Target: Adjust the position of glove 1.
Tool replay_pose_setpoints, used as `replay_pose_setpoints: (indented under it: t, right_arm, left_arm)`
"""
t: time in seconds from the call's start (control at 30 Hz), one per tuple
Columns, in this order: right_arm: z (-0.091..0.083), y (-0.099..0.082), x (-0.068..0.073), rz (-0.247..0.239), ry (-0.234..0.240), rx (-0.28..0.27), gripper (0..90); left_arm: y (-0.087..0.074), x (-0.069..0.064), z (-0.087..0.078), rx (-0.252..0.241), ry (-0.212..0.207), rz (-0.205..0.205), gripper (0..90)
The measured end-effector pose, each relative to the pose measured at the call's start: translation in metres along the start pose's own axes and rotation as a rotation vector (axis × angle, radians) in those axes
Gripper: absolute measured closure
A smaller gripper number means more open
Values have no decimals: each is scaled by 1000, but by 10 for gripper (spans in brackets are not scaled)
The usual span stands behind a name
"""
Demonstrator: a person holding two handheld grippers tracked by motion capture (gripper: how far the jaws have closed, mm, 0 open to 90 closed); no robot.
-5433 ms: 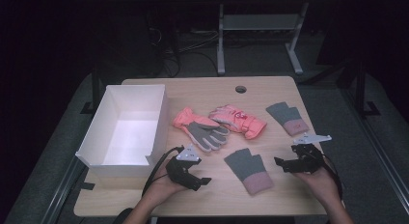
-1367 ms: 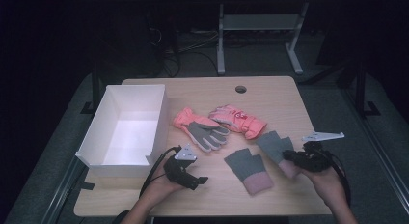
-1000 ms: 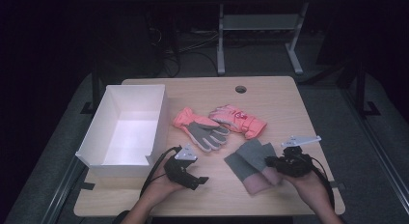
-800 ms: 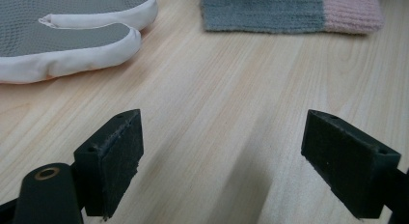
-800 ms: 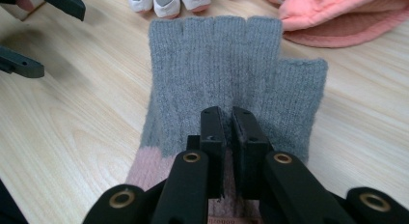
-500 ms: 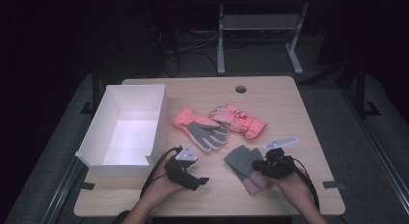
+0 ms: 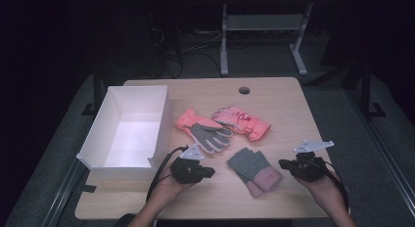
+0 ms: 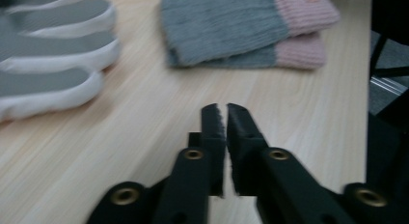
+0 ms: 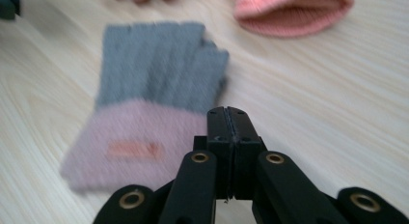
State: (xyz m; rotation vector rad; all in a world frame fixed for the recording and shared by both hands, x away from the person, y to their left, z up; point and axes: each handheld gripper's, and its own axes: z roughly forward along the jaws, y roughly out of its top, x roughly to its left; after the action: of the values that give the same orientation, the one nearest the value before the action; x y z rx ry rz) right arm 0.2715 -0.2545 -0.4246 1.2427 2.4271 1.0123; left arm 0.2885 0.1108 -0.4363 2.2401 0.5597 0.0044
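Right tongs (image 7: 285, 164) withdrew; stacked grey gloves (image 7: 254, 170) lie diagonally, cuffs near-right

A light wooden table (image 7: 274, 97) (1 round hole near its far edge) stands on grey carpet (image 7: 342, 97); the room behind is dark.

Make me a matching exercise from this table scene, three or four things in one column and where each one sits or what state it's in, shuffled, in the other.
Things:
1. white box
2. stacked grey gloves
3. coral gloves
4. right gripper

Places or states:
A. mid-table, beyond the grey pair
B. jaws shut, holding nothing, right of the grey pair
C. at the table's left edge
D. between the two grippers, pink cuffs toward the person

Pairs: 1-C, 2-D, 3-A, 4-B
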Motion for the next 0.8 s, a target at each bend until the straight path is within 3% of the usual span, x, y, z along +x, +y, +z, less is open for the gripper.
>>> replay_pose_setpoints:
  t: [0.17,0.5,0.8]
  right_arm:
    - [6,-11,-4,-34,-7,65,900]
    - [13,-16,-8,-11,4,100,900]
    - [17,-17,-7,-19,53,137,900]
  left_arm:
    - [13,-17,24,47,-43,47,895]
    - [32,-47,74,115,-125,126,896]
    - [36,-56,97,125,-148,133,896]
